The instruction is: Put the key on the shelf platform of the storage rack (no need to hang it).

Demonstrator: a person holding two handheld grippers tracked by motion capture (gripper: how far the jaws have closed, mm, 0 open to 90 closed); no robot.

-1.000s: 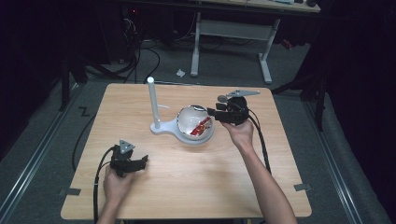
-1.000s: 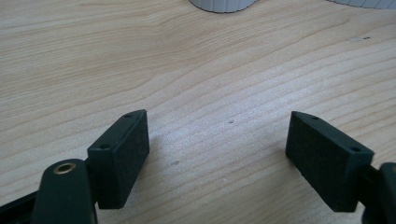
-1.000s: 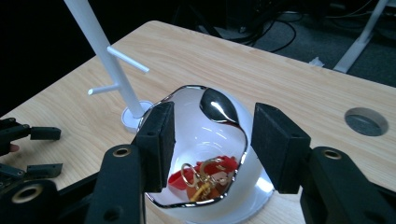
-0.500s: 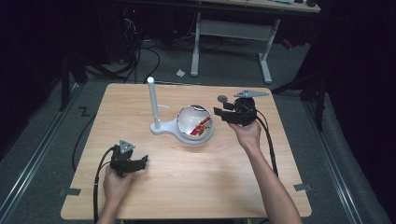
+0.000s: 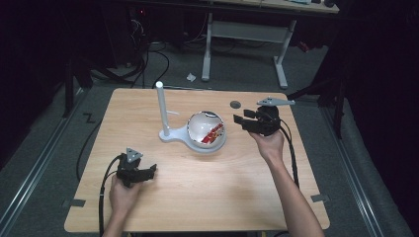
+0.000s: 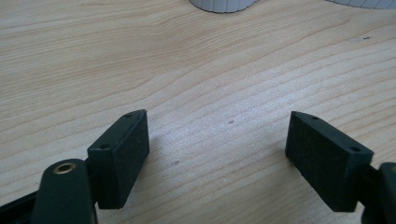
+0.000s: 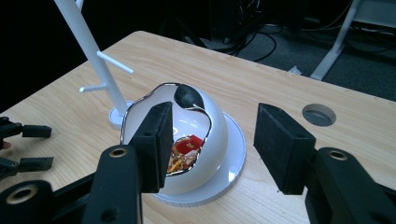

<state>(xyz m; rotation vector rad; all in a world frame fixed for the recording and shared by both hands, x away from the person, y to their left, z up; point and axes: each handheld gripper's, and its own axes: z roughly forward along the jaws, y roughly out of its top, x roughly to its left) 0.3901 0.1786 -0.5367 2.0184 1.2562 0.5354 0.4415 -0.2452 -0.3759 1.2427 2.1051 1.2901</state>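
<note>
Wooden table (image 5: pixel 197 197) carries a white dome (image 5: pixel 206 129) on its stand mid-table. Right claw (image 5: pixel 243 120) hovers just beside the dome's right, jaws spread, empty. Left claw (image 5: pixel 150 170) rests well apart near the front-left, also spread.

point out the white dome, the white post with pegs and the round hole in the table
white dome (image 7: pixel 217 135), right gripper view, on its smooth outer shell.
white post (image 5: pixel 161 106), high view, midway up the upright shaft.
round hole (image 7: pixel 319 114), right gripper view, at its grey centre.
</note>
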